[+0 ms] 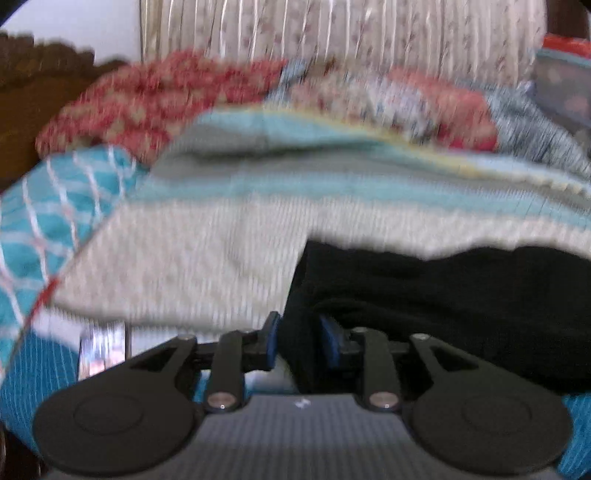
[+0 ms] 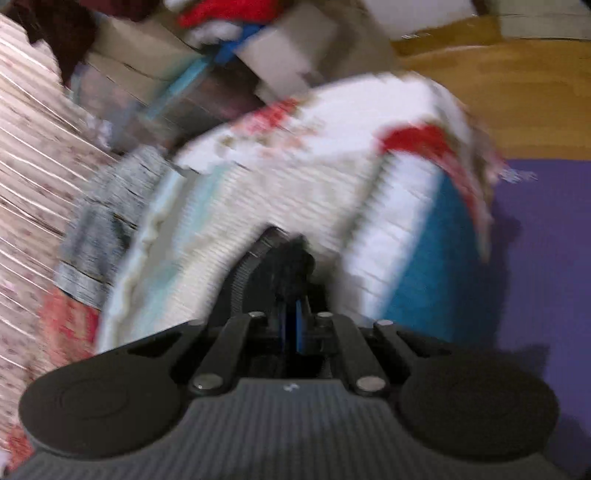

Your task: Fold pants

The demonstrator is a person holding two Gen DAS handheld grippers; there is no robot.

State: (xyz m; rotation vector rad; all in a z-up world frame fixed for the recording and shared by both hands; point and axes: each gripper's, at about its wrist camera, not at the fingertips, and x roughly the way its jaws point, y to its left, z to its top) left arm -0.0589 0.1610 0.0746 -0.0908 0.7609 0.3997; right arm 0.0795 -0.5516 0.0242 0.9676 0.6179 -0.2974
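A: What do we see at our left gripper (image 1: 297, 341)?

B: Its two blue pads (image 1: 273, 341) sit a little apart, and a bunch of the black pants (image 1: 443, 295) is squeezed between them. So the left one has hold of the pants.

A: And our right gripper (image 2: 293, 328)?

B: Its blue pads (image 2: 300, 328) are almost pressed together. Black cloth of the pants (image 2: 291, 266) sticks out from between them, so it pinches the pants too.

A: Where do the pants lie?

B: In the left wrist view they spread from the pads toward the right edge of the bed. They lie on a cream ribbed blanket (image 1: 192, 266).

A: What is farther out?

B: Past the cream blanket we see a light blue striped cloth (image 1: 295, 158), then a red patterned cloth (image 1: 147, 99). A teal cloth with white lines (image 1: 55, 206) is at the left edge. A pale flowered curtain (image 1: 332, 33) hangs behind. In the right wrist view we see a purple mat (image 2: 546, 258) on the right and a wood floor (image 2: 517, 85) beyond it. It is all blurry.
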